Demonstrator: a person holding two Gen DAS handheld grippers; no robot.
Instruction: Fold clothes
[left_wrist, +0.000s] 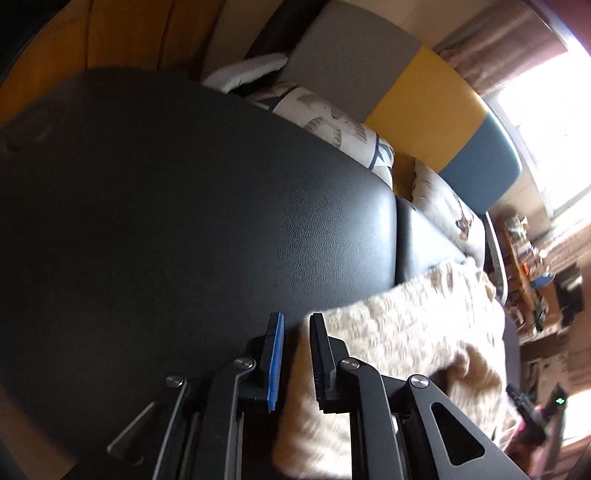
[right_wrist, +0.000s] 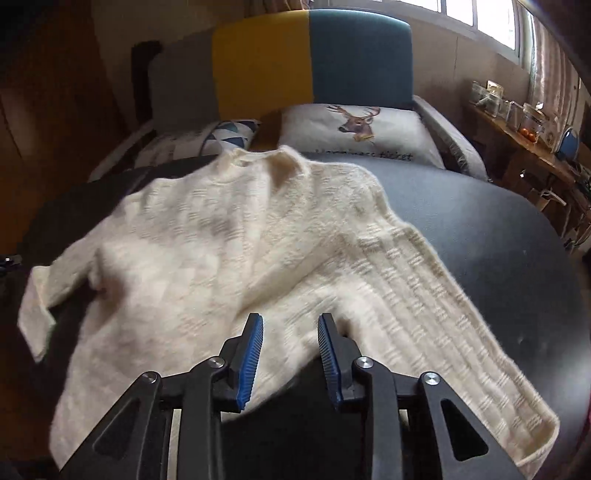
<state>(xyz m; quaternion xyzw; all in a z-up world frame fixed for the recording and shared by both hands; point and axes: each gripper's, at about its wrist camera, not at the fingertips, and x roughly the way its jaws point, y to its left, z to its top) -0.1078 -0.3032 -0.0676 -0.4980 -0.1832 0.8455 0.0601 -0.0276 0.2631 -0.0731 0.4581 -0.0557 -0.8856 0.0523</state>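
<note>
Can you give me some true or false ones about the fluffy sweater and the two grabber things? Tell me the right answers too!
1. The sweater is cream-coloured. True.
2. The sweater is already folded into a neat square. False: it lies spread out on the dark surface, with one sleeve stretched out.
3. The cushion behind the sweater has a deer on it. True.
4. The right gripper is shut tight with its fingers pressed together. False: its fingers stand apart, with sweater fabric showing between them.
5. The left gripper has sweater fabric between its fingers. True.
6. The headboard is all red. False: it has grey, yellow and teal panels.
</note>
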